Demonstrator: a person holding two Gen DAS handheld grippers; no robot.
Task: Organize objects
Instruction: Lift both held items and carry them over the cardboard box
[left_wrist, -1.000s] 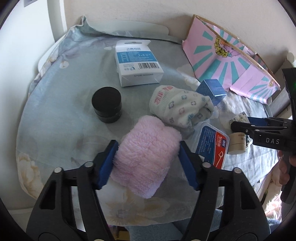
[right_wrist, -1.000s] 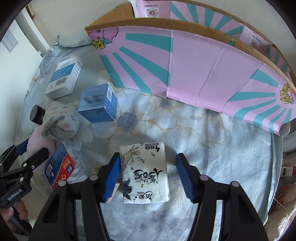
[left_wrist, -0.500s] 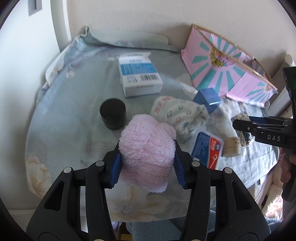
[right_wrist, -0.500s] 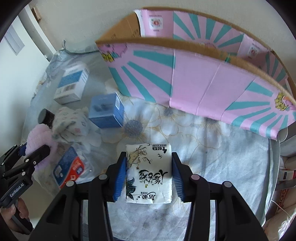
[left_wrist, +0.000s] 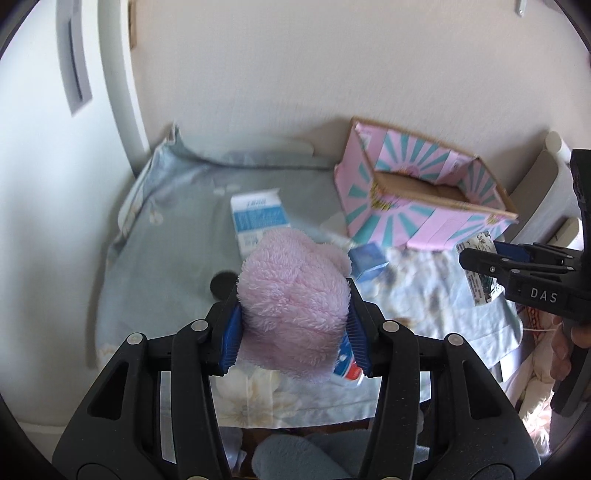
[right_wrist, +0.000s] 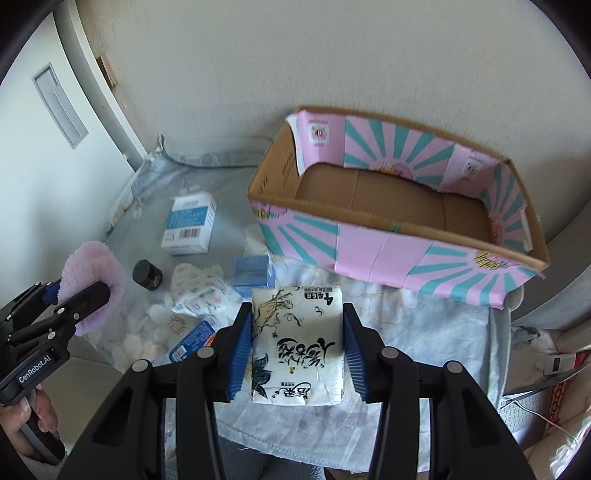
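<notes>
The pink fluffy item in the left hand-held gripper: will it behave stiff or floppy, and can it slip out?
The pink fluffy item probably is soft and light: it bulges above the left hand-held gripper, whose blue pads press into its sides. Its lower edge hangs below the pads, so it likely flops. The fuzzy pile probably grips well, so slipping seems unlikely.

Fluffy pink cloth and white tissue pack, each aloft between blue pads.

Left tool and right tool both clamped, raised.
</notes>
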